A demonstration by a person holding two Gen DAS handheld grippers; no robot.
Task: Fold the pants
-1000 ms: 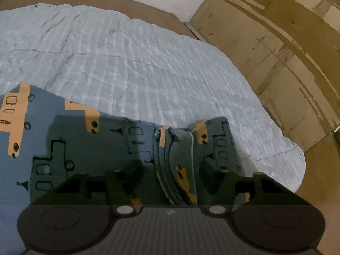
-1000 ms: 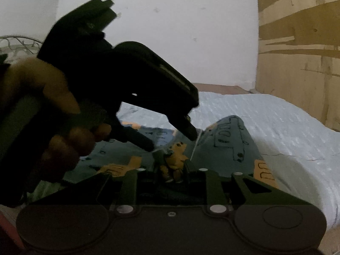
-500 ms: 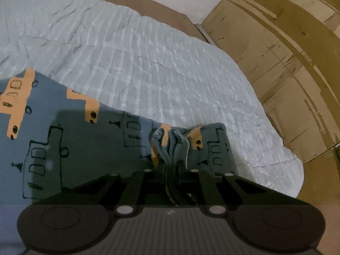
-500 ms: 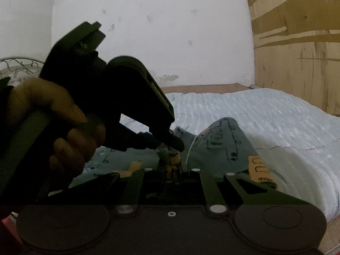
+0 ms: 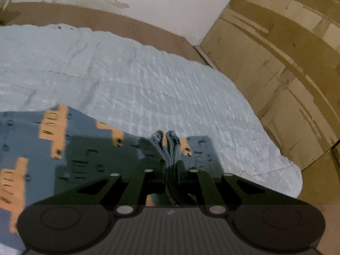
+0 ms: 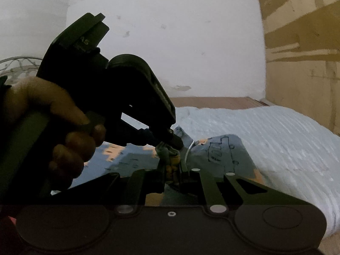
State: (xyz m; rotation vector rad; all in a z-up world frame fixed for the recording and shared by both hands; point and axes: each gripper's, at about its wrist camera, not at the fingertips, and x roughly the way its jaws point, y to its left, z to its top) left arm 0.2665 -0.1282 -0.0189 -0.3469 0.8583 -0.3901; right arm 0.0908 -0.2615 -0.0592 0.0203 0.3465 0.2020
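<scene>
Both grippers, left (image 5: 171, 165) and right (image 6: 172, 167), pinch bunched edges of the printed pants (image 5: 89, 148) on the bed (image 5: 148, 89); lifting together should keep the fold square

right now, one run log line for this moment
step: fold pants | left gripper: shut on pants | right gripper: shut on pants | surface: quilt
</scene>
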